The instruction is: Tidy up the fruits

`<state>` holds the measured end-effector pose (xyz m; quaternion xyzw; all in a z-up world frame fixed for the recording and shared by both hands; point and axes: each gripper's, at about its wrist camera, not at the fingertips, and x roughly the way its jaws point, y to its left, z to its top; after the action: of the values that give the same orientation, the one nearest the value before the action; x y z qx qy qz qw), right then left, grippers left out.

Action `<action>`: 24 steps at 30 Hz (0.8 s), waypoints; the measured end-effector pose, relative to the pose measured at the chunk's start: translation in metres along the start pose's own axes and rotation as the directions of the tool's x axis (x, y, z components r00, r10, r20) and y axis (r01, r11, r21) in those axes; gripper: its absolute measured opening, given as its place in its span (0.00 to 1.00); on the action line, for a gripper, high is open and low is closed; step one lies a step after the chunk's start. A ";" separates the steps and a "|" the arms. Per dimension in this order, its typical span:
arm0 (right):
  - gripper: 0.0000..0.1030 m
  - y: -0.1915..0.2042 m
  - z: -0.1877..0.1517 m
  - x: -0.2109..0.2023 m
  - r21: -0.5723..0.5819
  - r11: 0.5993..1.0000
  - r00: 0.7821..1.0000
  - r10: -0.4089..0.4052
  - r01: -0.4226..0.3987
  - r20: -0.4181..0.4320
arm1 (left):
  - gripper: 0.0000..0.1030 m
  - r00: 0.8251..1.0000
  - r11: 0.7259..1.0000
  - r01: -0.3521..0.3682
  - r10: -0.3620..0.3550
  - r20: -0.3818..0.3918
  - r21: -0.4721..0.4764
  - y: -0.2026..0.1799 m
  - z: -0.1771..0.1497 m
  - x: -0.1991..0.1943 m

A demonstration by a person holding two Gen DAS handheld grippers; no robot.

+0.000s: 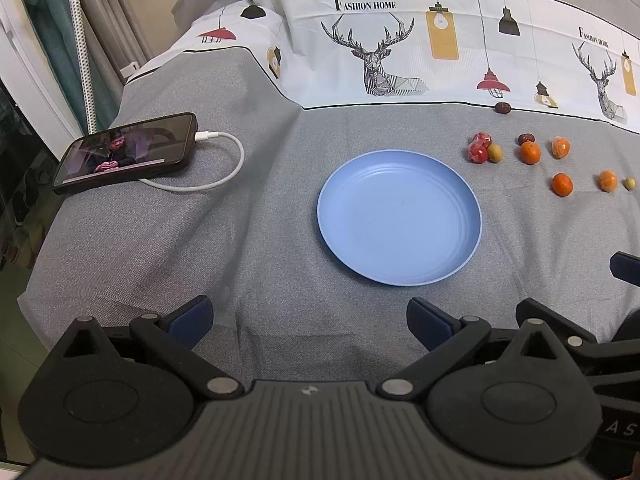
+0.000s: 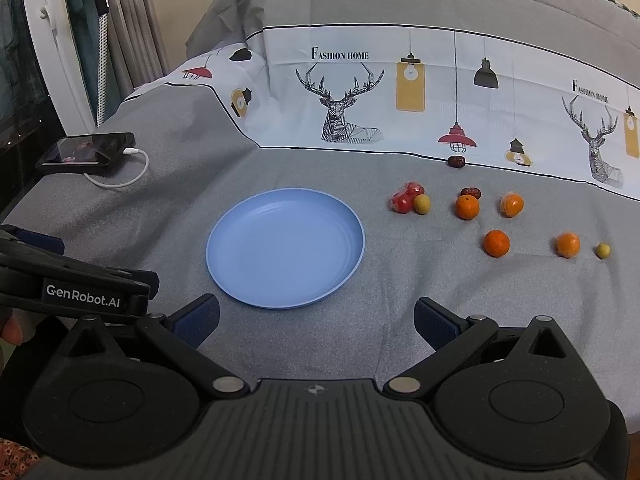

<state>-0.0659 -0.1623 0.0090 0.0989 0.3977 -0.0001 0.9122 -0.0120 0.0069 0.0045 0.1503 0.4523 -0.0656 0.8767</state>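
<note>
plate (image 2: 240, 280) front: clear | fruits (image 2: 496, 243) spaced | phone (image 1: 124, 152) far left

Both views are lit evenly by soft, slightly dim indoor light of a warm cast; no single source can be made out. Only faint, short shadows are thrown beside the fruits and under the rim of the blue plate (image 1: 400, 276), whose surface carries a mild sheen without hard glare. A dull reflection is seen on the phone (image 1: 128, 152) screen. Strong fisheye bending is visible toward the edges, and the corners are blacked out. The centre is rendered sharp; the borders are slightly soft.
</note>
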 end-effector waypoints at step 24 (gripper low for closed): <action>1.00 -0.010 -0.005 0.016 0.057 0.998 0.999 0.030 -0.028 -0.022 | 1.00 0.999 1.000 -0.003 0.004 -0.045 0.022 -0.002 0.001 0.016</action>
<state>-0.0594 -0.1695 -0.0075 0.1305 0.4066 0.0029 0.9042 -0.0023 0.0050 -0.0077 0.1620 0.4709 -0.0654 0.8647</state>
